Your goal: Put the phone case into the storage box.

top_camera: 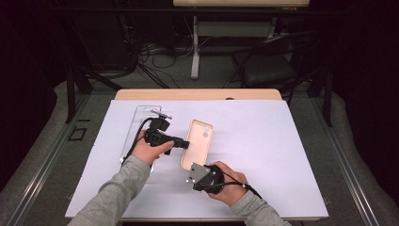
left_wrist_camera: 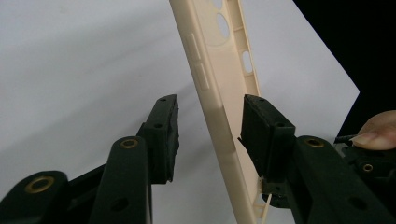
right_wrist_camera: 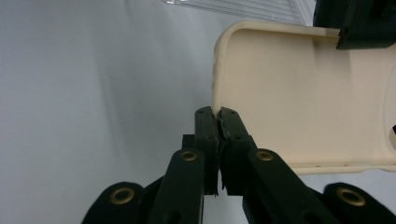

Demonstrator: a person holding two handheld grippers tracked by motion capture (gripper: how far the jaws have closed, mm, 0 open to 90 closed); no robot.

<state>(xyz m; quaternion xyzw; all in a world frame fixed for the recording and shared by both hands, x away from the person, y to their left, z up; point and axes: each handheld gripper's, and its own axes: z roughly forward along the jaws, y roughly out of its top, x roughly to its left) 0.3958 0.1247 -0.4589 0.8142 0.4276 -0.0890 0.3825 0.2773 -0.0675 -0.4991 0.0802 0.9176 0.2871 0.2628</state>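
Black jaws of my right gripper [right_wrist_camera: 217, 114] sat lowest in the right gripper view, pressed together on the thin rim at the bottom corner of the cream-coloured, soft plastic phone case [right_wrist_camera: 299, 93]. That pinch looked firm; nothing showed between the pads but the case wall.

My left gripper [left_wrist_camera: 210, 135] straddled the long side of the same case. Right pad lay against the inner face; left pad stood apart from the outer wall, so the jaws were not yet clamped. No earlier look to compare.

Step in hand, as I judged it: take the side wall with the left while the right anchored the corner.
- Keep the right pinch steady; a slip there would let the case swing.
- Close the left squarely on the wall, below the two raised button bumps, not on them.
- Squeeze gently; the wall looked thin and likely to buckle.

Case, high view [top_camera: 197, 143]: centre of frame, on the pale lilac sheet [top_camera: 282, 141] that covered the table, long axis running up-frame, lower end raised in the right gripper [top_camera: 200, 178], left gripper [top_camera: 181, 143] reaching in from the left. Rounded corners, open face up, camera cut-out near the upper end, further round holes seen in the left gripper view.

Clear plastic packaging tray [top_camera: 141, 127] lay left of centre, behind my left hand [top_camera: 148, 150].
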